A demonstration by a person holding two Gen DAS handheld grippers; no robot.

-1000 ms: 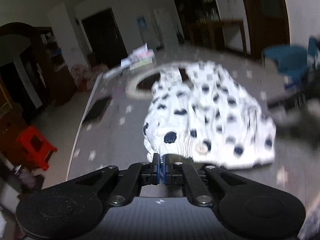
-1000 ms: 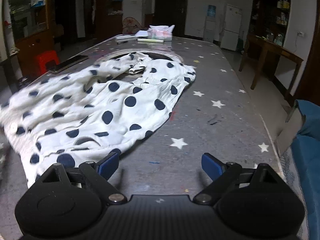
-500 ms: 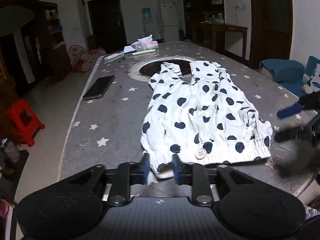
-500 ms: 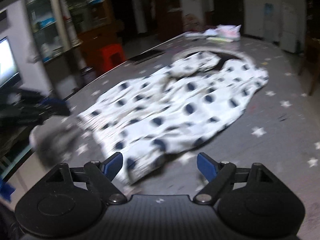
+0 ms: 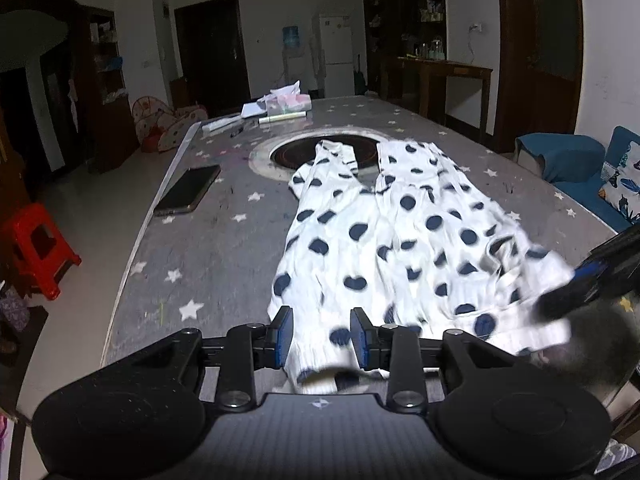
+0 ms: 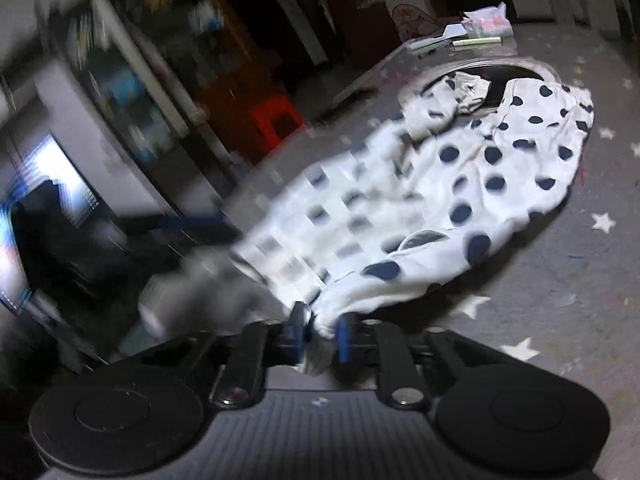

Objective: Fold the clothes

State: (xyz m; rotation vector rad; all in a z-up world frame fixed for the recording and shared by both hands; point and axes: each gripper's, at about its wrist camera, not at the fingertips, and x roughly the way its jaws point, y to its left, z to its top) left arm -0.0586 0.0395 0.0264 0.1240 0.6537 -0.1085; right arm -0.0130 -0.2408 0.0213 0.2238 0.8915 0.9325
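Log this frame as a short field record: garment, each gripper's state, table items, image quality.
garment: white polka-dot garment, spread on the star-print table, far end over the round inset
left gripper: jaws open, waistband edge between them
right gripper: jaws shut on a garment corner
other items: phone, tissue pack
image quality: right wrist view motion-blurred

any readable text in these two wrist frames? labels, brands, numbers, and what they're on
None can be read.
Tissue pack at the table's far end: print too small to read.
Screen at the left of the right wrist view: lines of text, smeared by motion blur.
Phone on the table: screen dark, no text.
Polka-dot garment: dots only, no label showing.
Left gripper body: a small round emblem, no letters.
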